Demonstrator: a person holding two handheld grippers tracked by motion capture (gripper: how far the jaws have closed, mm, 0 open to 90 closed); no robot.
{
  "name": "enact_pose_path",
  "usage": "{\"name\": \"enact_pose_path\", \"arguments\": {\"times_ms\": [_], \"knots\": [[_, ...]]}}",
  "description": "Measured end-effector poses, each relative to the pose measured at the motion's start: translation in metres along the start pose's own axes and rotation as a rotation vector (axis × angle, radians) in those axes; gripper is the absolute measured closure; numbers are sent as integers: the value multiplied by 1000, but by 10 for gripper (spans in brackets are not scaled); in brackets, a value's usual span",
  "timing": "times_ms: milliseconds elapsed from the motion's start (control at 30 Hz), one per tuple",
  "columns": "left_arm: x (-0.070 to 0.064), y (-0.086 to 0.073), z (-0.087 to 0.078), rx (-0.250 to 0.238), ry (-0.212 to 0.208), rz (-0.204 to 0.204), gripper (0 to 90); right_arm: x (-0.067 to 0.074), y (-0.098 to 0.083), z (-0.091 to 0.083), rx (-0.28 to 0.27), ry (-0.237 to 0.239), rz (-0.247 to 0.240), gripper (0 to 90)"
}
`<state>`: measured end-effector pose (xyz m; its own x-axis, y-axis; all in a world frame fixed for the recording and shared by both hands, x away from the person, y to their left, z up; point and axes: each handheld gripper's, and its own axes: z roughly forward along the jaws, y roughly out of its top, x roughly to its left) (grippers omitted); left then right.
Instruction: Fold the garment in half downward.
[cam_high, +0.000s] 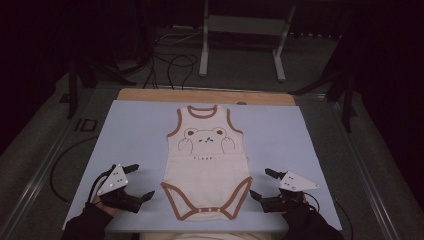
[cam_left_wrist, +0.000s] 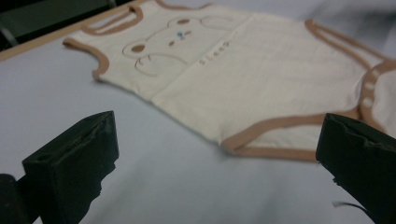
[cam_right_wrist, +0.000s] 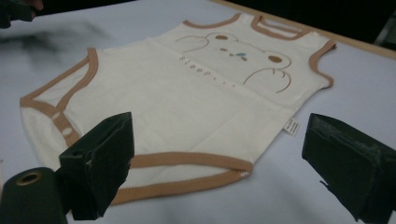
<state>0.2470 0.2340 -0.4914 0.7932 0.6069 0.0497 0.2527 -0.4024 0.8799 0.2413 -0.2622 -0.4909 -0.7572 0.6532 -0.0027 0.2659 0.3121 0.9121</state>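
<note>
Left hand-held gripper and right hand-held gripper rested near the counter's front edge, jaws apart, empty. Cream bodysuit lay flat between them, untouched.

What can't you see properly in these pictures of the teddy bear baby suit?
- High view: the small word under the bear on the baby suit is too small to read.
- Right gripper view: the side label print is too small.
- Left gripper view: the suit's far edge is blurred.
- Its underside lies against the table.

Cream sleeveless baby bodysuit with brown trim and bear print, spread flat, face up, mid-table
</note>
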Motion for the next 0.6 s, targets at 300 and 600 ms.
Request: {"name": "enact_pose_path", "arguments": {"times_ms": [300, 600], "knots": [[-3, 12, 6, 37, -41, -1, 0, 7, 28, -11, 13, -54, -25, 92], [1, 32, 4, 42, -43, 7, 0, -4, 50, -12, 9, -59, -30, 92]]}}
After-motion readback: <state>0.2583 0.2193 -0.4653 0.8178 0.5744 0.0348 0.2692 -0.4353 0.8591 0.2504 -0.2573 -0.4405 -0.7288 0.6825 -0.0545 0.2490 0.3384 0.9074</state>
